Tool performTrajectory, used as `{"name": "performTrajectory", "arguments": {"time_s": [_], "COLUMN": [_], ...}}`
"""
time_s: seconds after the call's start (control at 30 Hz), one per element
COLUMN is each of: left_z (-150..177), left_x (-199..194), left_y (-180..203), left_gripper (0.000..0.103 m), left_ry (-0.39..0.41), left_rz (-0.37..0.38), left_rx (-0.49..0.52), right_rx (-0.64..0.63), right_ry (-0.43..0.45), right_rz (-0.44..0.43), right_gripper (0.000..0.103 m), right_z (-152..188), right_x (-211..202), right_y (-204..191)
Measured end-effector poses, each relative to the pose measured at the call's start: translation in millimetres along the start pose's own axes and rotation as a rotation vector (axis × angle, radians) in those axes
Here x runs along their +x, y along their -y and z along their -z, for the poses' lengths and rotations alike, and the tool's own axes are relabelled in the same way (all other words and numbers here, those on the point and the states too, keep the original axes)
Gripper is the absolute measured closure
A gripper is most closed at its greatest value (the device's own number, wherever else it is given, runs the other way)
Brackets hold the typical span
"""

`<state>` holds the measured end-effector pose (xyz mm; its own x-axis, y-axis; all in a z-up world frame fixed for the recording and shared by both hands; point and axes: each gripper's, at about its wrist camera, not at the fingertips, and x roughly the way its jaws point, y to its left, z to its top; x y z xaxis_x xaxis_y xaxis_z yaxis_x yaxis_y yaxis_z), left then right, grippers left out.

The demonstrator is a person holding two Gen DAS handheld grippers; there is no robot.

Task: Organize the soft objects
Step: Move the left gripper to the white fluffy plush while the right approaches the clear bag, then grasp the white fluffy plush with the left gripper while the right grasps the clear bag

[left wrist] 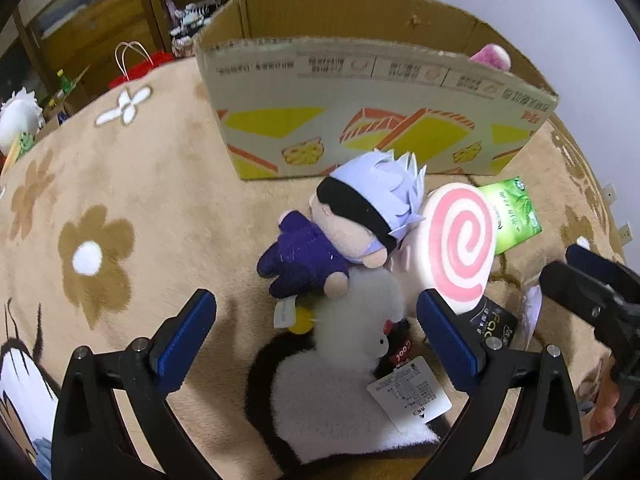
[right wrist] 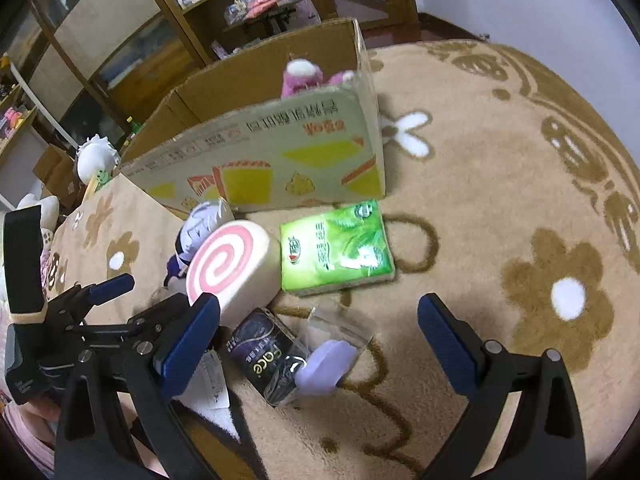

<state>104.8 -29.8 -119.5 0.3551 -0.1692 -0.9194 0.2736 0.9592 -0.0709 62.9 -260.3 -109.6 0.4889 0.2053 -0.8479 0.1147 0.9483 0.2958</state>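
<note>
A blindfolded doll plush in a purple suit lies on the beige blanket beside a pink swirl cushion. A black-and-white plush with a paper tag lies nearest. My left gripper is open, its jaws on either side of the black-and-white plush, above it. My right gripper is open above a dark Face pack and a clear bag with a lilac item. An open cardboard box stands behind, with a pink plush inside.
A green tissue pack lies in front of the box. A red bag and a white plush sit past the bed's left edge. Wooden shelves stand behind. The right gripper shows at the right edge of the left wrist view.
</note>
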Motion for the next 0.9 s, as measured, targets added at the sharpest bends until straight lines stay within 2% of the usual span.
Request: {"name": "performTrajectory", "arguments": {"time_s": [0.37,0.43,0.67,0.9], "left_z": [1.3,1.7,0.5,2.9], "left_x": [12.4,13.0,22.0,25.0], "left_y": [-3.2,-3.9,-7.0,-8.6], "left_gripper": [0.003,0.003,0.003,0.003], "left_ry": [-0.042,-0.045,-0.073,-0.093], "left_rz": [0.02,0.024,0.025,0.025], "left_rx": [-0.009,-0.013,-0.036,-0.038], "right_rx": [0.049,0.056,0.08,0.078], "right_ry": [-0.096,-0.114,-0.169,-0.18], "right_rz": [-0.01,-0.021,-0.033,-0.031], "right_gripper": [0.016,0.024,0.026,0.026], "right_z": [10.7,11.6,14.9,13.1], "right_x": [20.4,24.0,36.8,40.7], "right_y": [5.4,6.3,9.9,11.3]}}
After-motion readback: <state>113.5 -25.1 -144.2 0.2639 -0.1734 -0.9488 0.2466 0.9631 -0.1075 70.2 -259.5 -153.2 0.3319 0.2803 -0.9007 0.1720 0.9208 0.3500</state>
